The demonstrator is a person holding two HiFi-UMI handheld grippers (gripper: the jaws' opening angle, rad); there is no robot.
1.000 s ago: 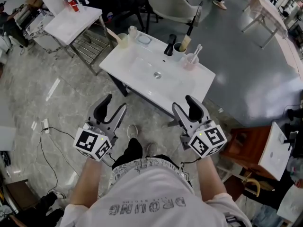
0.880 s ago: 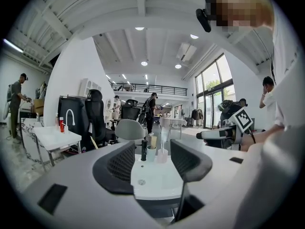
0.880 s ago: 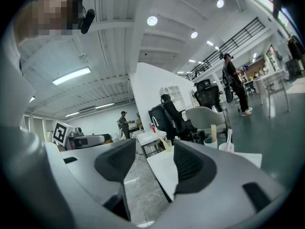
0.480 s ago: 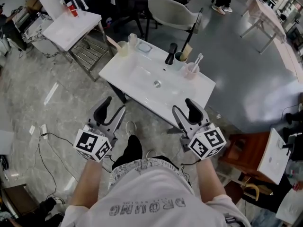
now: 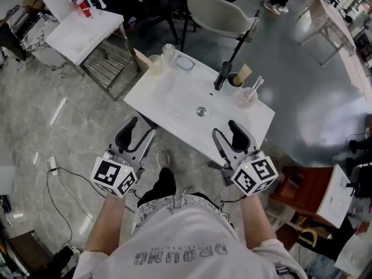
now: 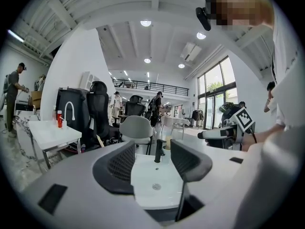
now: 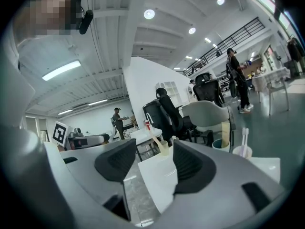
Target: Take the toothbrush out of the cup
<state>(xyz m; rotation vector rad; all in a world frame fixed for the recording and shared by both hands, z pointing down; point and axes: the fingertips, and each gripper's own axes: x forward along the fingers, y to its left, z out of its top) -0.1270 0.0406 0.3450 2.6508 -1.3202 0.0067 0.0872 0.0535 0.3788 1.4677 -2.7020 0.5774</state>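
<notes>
A white toothbrush (image 5: pixel 254 86) stands in a pale pink cup (image 5: pixel 246 97) at the back right corner of the white sink (image 5: pixel 174 95), to the right of the black faucet (image 5: pixel 221 75). In the right gripper view the toothbrush (image 7: pixel 244 138) and its cup (image 7: pixel 242 151) show at the far right. My left gripper (image 5: pixel 135 133) and right gripper (image 5: pixel 230 133) hang open and empty in front of the sink's near edge, well short of the cup. The left gripper view looks between its jaws (image 6: pixel 152 162) at the faucet (image 6: pixel 157 150).
A dark cup (image 5: pixel 235 78) with a tan tube stands beside the pink cup. Two more cups (image 5: pixel 157 63) and a small dish (image 5: pixel 185 63) sit at the sink's back left. A grey chair (image 5: pixel 221 15) stands behind the sink. A second sink (image 5: pixel 81 28) is at far left, a wooden cabinet (image 5: pixel 302 185) at right.
The sink has shifted right and a little down in the head view as the person moved. Both grippers keep the same pose, open and empty.
</notes>
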